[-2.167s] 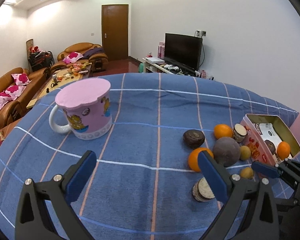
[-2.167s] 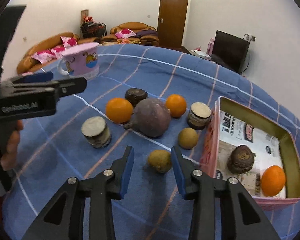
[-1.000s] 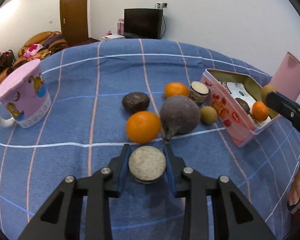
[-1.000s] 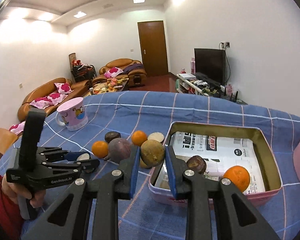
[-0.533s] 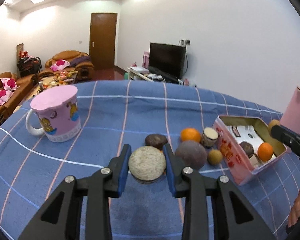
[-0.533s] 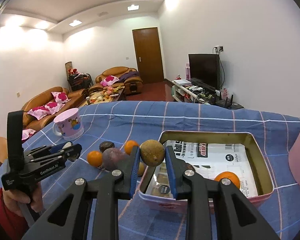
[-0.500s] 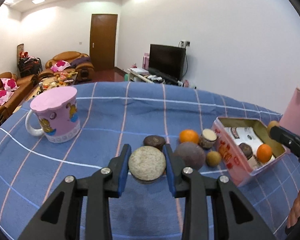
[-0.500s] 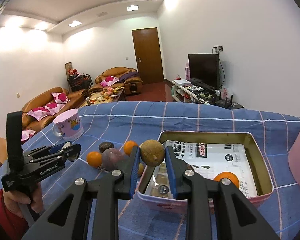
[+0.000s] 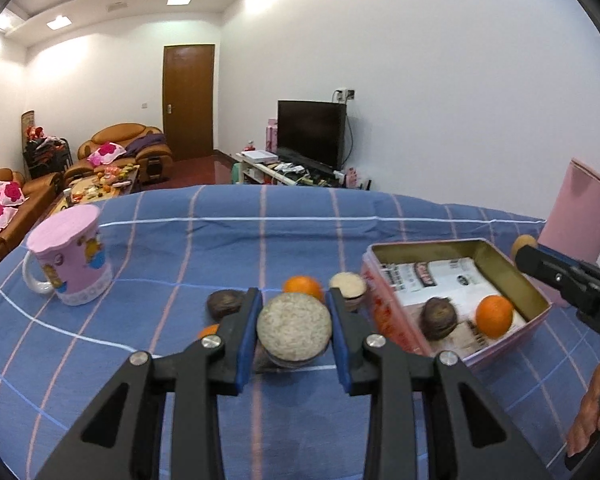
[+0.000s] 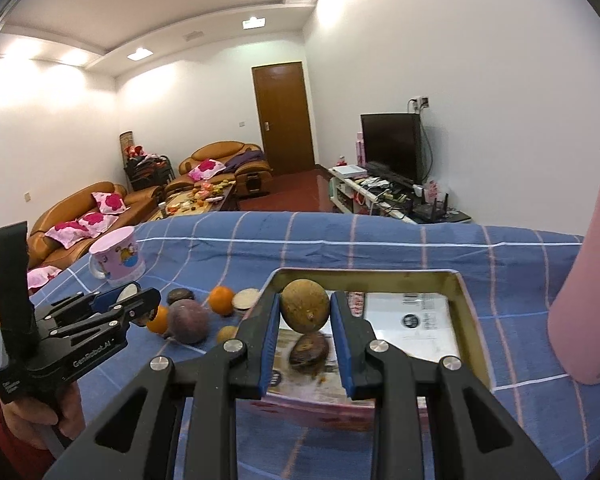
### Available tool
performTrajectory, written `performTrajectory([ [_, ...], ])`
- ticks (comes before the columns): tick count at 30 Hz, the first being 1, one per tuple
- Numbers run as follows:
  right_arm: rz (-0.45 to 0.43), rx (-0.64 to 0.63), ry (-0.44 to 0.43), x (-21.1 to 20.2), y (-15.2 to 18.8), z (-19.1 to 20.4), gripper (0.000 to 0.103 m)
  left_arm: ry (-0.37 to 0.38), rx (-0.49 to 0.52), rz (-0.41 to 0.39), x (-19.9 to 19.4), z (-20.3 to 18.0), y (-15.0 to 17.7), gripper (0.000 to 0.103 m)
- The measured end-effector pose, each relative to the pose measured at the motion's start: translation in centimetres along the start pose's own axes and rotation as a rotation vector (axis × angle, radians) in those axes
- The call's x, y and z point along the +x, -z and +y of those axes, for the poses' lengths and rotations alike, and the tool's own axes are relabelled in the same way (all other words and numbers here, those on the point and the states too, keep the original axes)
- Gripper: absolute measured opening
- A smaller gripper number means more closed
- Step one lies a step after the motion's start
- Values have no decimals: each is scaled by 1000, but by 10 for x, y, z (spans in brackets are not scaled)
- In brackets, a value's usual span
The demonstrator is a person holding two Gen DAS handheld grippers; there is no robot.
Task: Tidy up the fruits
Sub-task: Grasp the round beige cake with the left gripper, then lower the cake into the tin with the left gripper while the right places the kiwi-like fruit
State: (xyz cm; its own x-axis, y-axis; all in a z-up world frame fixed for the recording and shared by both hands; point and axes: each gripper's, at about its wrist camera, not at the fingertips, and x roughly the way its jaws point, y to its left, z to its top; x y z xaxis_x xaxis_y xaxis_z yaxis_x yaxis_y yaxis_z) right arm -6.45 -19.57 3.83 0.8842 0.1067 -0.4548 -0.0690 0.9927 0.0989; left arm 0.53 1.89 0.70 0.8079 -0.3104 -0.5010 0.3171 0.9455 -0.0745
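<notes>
**Both grippers loaded, tin ahead**

Right now your left gripper [image 9: 293, 330] is clamped on a cut round piece with a pale face [image 9: 294, 327], held above the blue checked cloth [image 9: 220, 240] at lower centre of its view. Your right gripper [image 10: 305, 320] grips a brownish round fruit [image 10: 304, 305] just over the near rim of the pink tin [image 10: 466, 300].

Around them: a pink mug [image 9: 70, 258] stands at the left, and a tall pink container [image 10: 584, 280] rises at the right edge, close beside the tin. Loose fruit lies between your two grippers, partly screened by the left one's fingers.

The left view looks into the tin from the side and shows two things inside: an orange [image 9: 494, 316] and a dark wrinkled fruit [image 9: 438, 316]. The right view shows only the dark one, blurred under the held fruit; the orange is hidden behind a finger. The right view alone shows the big purplish fruit [image 10: 188, 321] and a small yellowish one [image 10: 227, 334], which your left gripper blocks from its own camera.

On the cloth you have two oranges [image 10: 221, 300], one dark round fruit [image 10: 181, 296] and one more cut piece [image 10: 246, 298]; I may be missing something behind the fingers.
</notes>
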Motion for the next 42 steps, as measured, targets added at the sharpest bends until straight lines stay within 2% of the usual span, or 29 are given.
performTrajectory([
  [13,-33,57,84,-17,-7,-56,27,56,31,-10,8,-64,-18,35],
  [29,1,84,191,-1,-6,-101,28,43,113,42,48,-142,-23,35],
  [42,71,50,192,28,0,-96,28,-32,134,98,75,-148,-22,35],
])
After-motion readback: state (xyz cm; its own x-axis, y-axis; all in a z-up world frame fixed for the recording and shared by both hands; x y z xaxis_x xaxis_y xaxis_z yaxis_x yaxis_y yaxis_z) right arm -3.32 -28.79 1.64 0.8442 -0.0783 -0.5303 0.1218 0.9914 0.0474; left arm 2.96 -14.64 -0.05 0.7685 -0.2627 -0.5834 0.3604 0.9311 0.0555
